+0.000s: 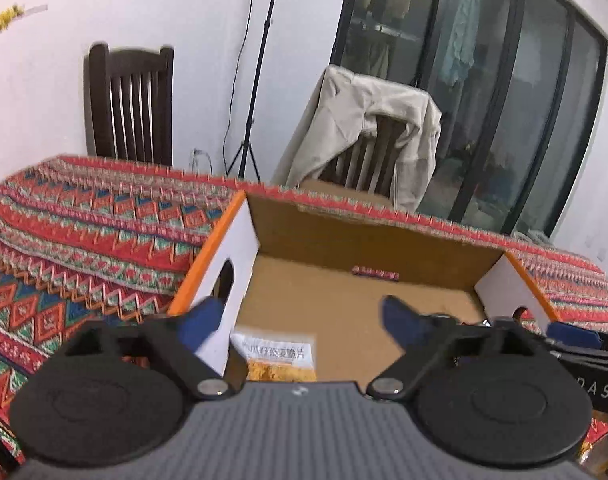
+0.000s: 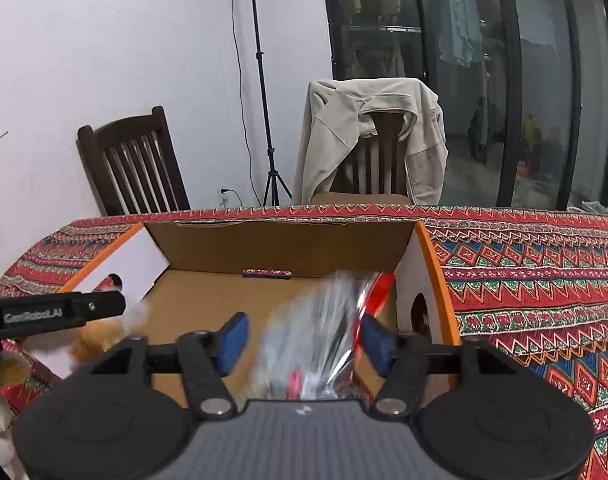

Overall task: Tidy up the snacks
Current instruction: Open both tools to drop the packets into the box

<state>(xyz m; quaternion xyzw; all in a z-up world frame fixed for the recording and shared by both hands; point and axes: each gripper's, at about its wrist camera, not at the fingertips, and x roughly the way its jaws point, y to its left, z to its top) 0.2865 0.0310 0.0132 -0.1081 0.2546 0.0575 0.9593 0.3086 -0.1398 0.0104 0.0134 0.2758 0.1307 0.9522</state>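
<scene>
An open cardboard box (image 1: pixel 368 236) with orange edges and white end walls stands on the patterned table; it also shows in the right wrist view (image 2: pixel 280 240). My left gripper (image 1: pixel 300 320) is open over the box's near left corner, above a snack bag (image 1: pixel 278 354) with a white label and golden contents lying on the box floor. My right gripper (image 2: pixel 304 340) is open over the box's right half. A blurred clear and red snack bag (image 2: pixel 324 328) sits between its fingers, apart from both pads, inside the box. The left gripper's arm (image 2: pixel 52 314) shows at the left.
A red patterned tablecloth (image 2: pixel 536 264) covers the table around the box. Two dark wooden chairs (image 2: pixel 132 168) stand behind it, one draped with a beige jacket (image 2: pixel 368 136). A light stand (image 2: pixel 264 100) and glass doors are at the back.
</scene>
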